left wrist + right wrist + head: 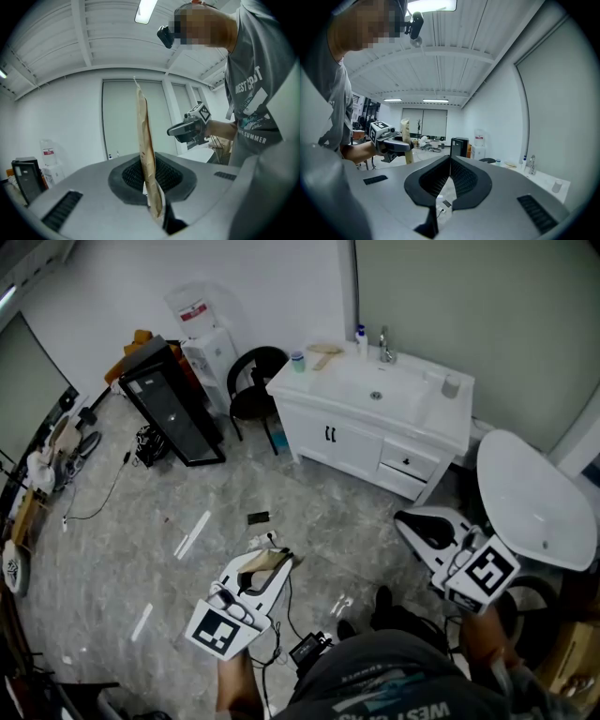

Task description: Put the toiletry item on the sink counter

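Tan item: the toiletry item [146, 154] is flat, thin and tan, perhaps paper or wood; I cannot tell which.
Its place: it stands upright between the jaws of the left tongs [275, 565], above the floor and well apart from the white sink table [448, 413].
Left tongs: closed tight on the lower end of the item.
Right tongs [450, 159]: jaws pressed together, holding nothing.
Handling: it looks light and a little bendable, so a flat pinch near one end should be enough. The long free part may sway.
Where to put: the bare table surface beside the basin seems suitable.
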